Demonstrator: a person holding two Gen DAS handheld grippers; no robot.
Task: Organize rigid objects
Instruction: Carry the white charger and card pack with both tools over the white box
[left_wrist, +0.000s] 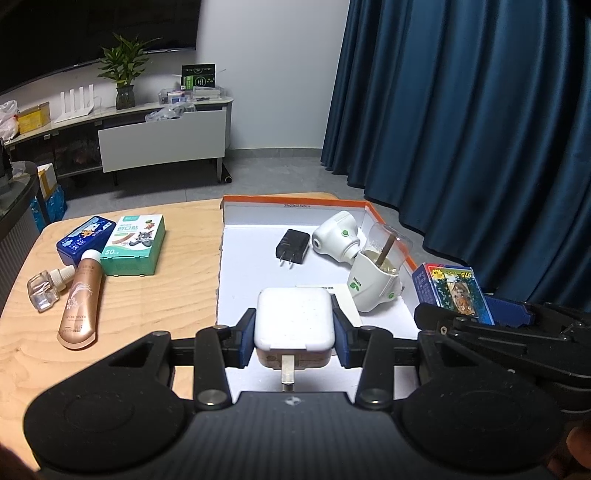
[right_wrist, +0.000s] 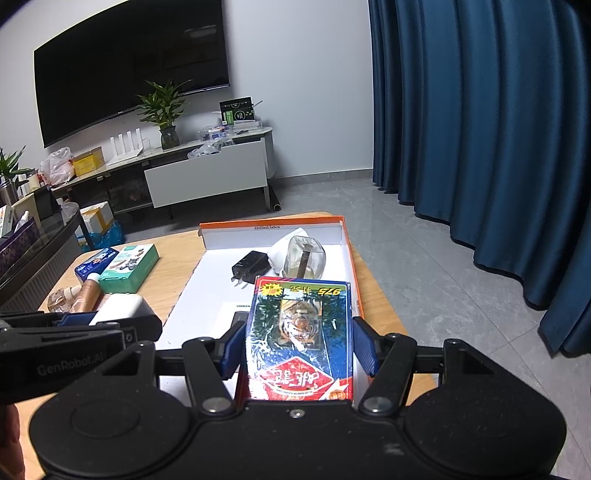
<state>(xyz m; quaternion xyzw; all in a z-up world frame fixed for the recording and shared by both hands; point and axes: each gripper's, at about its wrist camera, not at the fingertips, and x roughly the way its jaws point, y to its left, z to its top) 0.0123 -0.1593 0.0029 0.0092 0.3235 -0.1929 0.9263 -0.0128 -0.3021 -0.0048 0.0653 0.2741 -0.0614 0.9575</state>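
Observation:
My left gripper (left_wrist: 294, 330) is shut on a white charger block (left_wrist: 294, 319), held over the near part of the white tray with the orange rim (left_wrist: 295, 200). My right gripper (right_wrist: 299, 345) is shut on a blue box with a tiger picture (right_wrist: 299, 332), held above the tray's right side; the box also shows in the left wrist view (left_wrist: 452, 290). In the tray lie a black plug adapter (left_wrist: 292, 246), a white round device (left_wrist: 336, 236) and a white vaporizer holding a clear bottle (left_wrist: 376, 277).
On the wooden table (left_wrist: 166, 295) left of the tray lie a green plaster box (left_wrist: 135, 245), a blue tin (left_wrist: 85, 238), a copper tube (left_wrist: 81, 306) and a small clear bottle (left_wrist: 44, 290). Blue curtains (left_wrist: 480, 129) hang at the right. A TV cabinet (left_wrist: 162, 136) stands behind.

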